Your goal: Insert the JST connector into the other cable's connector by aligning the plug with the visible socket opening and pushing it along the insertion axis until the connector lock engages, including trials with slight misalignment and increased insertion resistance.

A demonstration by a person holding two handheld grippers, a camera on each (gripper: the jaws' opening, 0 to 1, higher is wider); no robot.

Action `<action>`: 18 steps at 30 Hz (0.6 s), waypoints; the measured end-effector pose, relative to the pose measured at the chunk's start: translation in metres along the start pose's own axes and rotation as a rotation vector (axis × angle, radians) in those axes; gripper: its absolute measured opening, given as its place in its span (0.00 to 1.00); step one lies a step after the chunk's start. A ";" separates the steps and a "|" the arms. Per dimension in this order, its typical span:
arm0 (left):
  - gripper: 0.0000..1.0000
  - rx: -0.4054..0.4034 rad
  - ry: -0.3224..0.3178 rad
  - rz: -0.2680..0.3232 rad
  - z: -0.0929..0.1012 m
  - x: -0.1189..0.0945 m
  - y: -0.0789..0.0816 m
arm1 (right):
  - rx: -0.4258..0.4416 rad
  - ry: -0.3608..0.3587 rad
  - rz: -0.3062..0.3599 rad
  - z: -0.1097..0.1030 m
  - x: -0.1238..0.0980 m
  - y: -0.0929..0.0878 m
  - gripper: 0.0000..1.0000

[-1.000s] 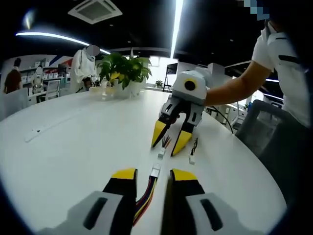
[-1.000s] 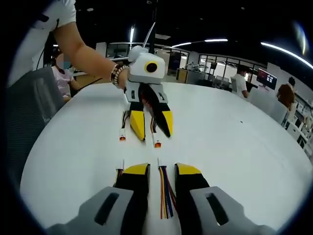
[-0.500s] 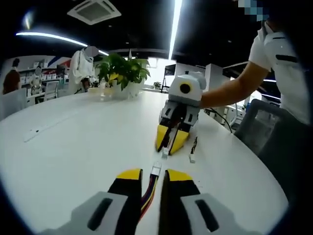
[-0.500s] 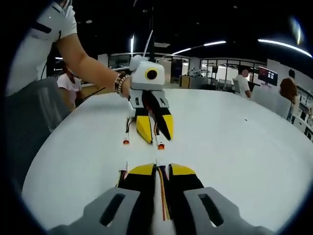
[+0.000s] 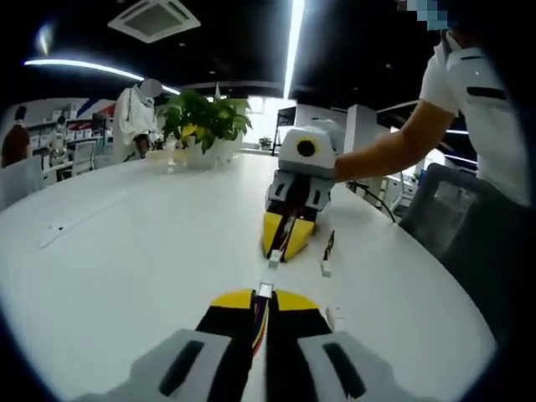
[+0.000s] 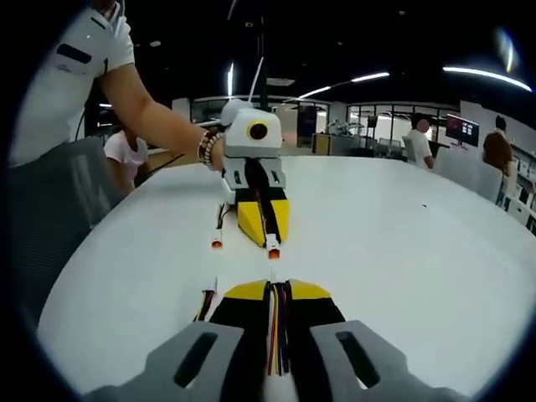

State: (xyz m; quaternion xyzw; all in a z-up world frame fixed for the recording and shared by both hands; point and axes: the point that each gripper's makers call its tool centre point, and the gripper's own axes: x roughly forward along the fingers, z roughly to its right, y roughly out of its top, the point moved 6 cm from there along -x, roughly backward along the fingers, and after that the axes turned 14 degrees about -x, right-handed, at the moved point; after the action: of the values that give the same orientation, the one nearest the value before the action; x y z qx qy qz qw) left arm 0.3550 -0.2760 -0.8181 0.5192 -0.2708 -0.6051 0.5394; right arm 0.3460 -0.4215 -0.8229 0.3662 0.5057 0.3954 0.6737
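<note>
In the left gripper view, left tongs, yellow-tipped and black, closed on a bundle of multicoloured wires ending in a small white JST connector that pokes out just past the tips, low over the round white table. Straight ahead, right tongs pinched on the other cable, its white connector pointing back toward the first one, the two near each other but apart. Just to the right, a spare dark cable with a white plug lying flat on the table.

In the right gripper view, an orange-tipped spare cable at left on the table. Right tongs clamped on coloured wires. Opposite, left tongs gripping an orange-and-white connector.
</note>
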 end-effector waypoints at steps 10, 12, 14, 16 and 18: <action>0.01 0.079 0.007 -0.046 0.003 -0.007 0.012 | -0.048 -0.003 -0.025 0.006 -0.003 0.017 0.04; 0.01 0.096 0.013 -0.045 0.005 -0.010 0.021 | -0.052 0.006 -0.028 0.006 -0.004 0.023 0.04; 0.01 0.119 0.017 -0.059 0.006 -0.012 0.025 | -0.066 0.012 -0.036 0.005 -0.005 0.027 0.03; 0.01 0.142 0.013 -0.068 0.010 -0.013 0.029 | -0.080 0.011 -0.041 0.003 -0.006 0.035 0.03; 0.00 0.164 0.017 -0.080 0.008 -0.014 0.029 | -0.089 0.004 -0.045 0.005 -0.008 0.039 0.03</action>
State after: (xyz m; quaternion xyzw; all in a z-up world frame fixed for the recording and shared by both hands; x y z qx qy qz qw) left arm 0.3565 -0.2731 -0.7850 0.5773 -0.2939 -0.5973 0.4728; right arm 0.3431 -0.4132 -0.7839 0.3236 0.4969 0.4030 0.6972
